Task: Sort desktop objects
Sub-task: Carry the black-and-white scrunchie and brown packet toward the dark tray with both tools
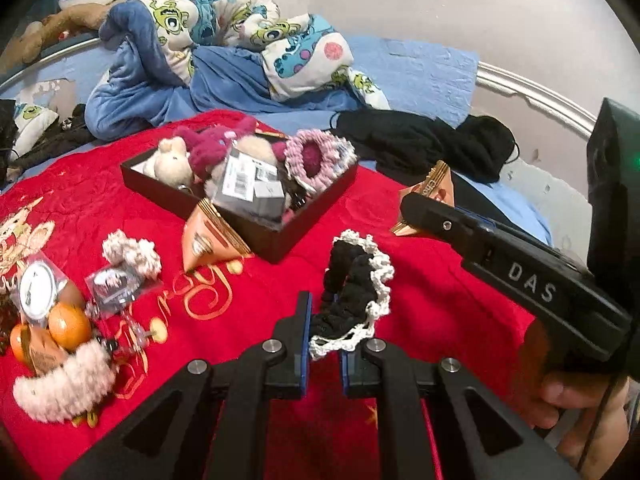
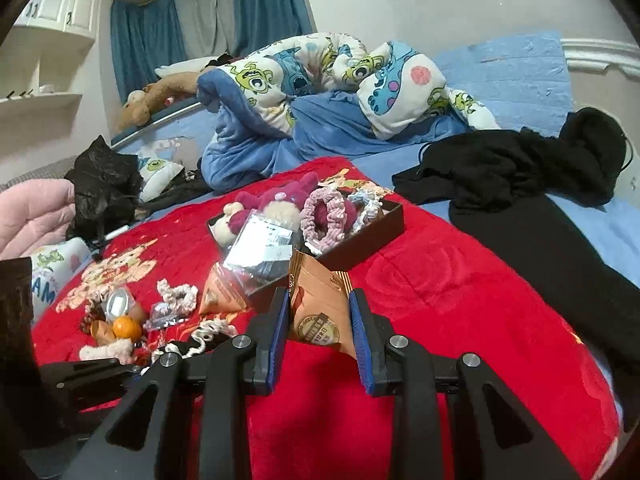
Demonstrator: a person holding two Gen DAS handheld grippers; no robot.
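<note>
Both grippers are loaded. The left gripper [image 1: 324, 344] has its jaws nearly closed on a black crocheted scrunchie with a cream lace edge [image 1: 356, 300], pinched only at its lower end; most of the loop stands free above the fingertips. The right gripper [image 2: 322, 320] holds an orange-brown triangular foil snack packet [image 2: 316, 308] between half-closed blue pads, which touch its two side edges.

Beyond them sits the shallow black rectangular box [image 1: 304, 224] on the red printed blanket [image 1: 440, 280], already heaped with plush toys, a pink knitted scrunchie [image 1: 308, 156] and a clear bag with a barcode label [image 1: 240, 180].

The risks look plain enough. That scrunchie is soft and held by a small fold, so a quick swing could pull it out. The packet is slick and tapered; a light squeeze may let it slide down and out. With the box this full, anything dropped on the heap could roll over the low wall, perhaps onto the second orange packet [image 1: 208, 240] leaning against the box's near corner.
</note>
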